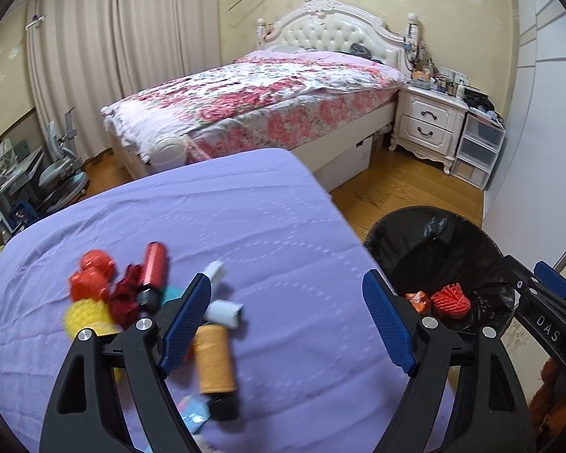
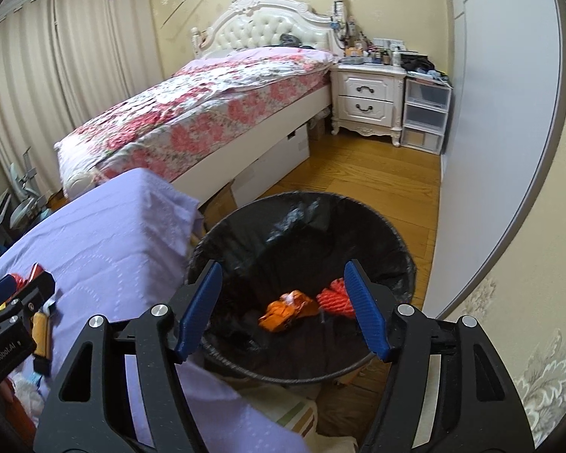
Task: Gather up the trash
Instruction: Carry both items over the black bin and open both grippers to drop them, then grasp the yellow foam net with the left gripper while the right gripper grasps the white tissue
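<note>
Trash lies in a pile on the purple-covered table [image 1: 245, 219]: a red cylinder [image 1: 154, 264], an orange cylinder [image 1: 213, 358], white scraps [image 1: 224, 313], a yellow mesh ball [image 1: 88, 317] and red-orange lumps [image 1: 90, 283]. My left gripper [image 1: 286, 321] hangs open above the cloth, just right of the pile, with nothing between its fingers. My right gripper [image 2: 283, 309] stands open and empty over the black-lined bin [image 2: 245, 226]. An orange wrapper [image 2: 286, 311] and a red mesh piece [image 2: 334, 296] lie at the bin's bottom.
The bin [image 1: 434, 234] stands on the wooden floor [image 2: 358, 173] off the table's right edge. Beyond are a floral bed [image 1: 264, 102], a white nightstand [image 1: 426, 120] and plastic drawers [image 1: 479, 147]. A chair [image 1: 60, 173] stands at the far left, and a pale door [image 2: 502, 113] at the right.
</note>
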Tool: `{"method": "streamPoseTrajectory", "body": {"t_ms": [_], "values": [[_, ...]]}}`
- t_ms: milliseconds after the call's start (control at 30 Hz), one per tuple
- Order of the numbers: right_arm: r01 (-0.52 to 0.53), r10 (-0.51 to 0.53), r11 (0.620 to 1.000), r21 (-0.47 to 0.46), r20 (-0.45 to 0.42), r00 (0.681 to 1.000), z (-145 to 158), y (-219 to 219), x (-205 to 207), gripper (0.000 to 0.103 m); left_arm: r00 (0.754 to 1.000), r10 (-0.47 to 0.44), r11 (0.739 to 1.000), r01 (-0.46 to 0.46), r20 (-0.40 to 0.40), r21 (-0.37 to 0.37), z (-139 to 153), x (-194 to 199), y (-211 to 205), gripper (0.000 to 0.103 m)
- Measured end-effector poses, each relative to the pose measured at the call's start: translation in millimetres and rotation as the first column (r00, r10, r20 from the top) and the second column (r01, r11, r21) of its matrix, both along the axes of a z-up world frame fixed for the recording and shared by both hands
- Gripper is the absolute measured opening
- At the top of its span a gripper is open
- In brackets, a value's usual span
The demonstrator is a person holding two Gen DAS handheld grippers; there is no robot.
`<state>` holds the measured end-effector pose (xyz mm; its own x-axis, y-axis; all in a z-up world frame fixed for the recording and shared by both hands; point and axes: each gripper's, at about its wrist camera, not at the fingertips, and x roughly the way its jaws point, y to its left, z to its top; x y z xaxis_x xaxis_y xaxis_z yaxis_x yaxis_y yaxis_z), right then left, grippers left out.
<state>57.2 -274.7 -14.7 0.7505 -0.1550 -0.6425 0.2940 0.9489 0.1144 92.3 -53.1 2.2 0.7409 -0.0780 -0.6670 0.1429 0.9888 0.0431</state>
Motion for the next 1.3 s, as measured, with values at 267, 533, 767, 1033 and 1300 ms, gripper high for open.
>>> {"method": "streamPoseTrajectory", "body": {"t_ms": [267,533,767,1033,1300], "values": [[-0.119,0.119,0.993,-0.014,0.002,0.993,6.4,49.1,-9.7,0.066,0.993,0.118,0.993,-0.118,0.0,-0.004,1.8,-23.9,57.1,0.08],[-0.224,0.223,0.974,-0.028,-0.014,0.975,4.3,96.1,-14.0,0.066,0.97,0.239,0.971,-0.239,-0.035,-0.002,-13.8,-40.7,113.9,0.08],[-0.268,0.266,0.963,-0.038,-0.031,0.963,0.3,118.2,-9.4,0.066,0.964,0.262,0.964,-0.263,-0.051,-0.024,-17.2,-36.4,129.7,0.08],[-0.297,0.295,0.954,-0.04,-0.045,0.954,-3.0,132.7,-3.0,0.066,0.964,0.257,0.966,-0.259,-0.074,-0.019,-28.9,-16.7,135.5,0.081],[-0.328,0.325,0.944,-0.038,-0.064,0.944,-9.9,142.3,-0.2,0.066,0.963,0.235,0.965,-0.247,-0.132,-0.089,-40.4,-16.3,152.6,0.063]]}}
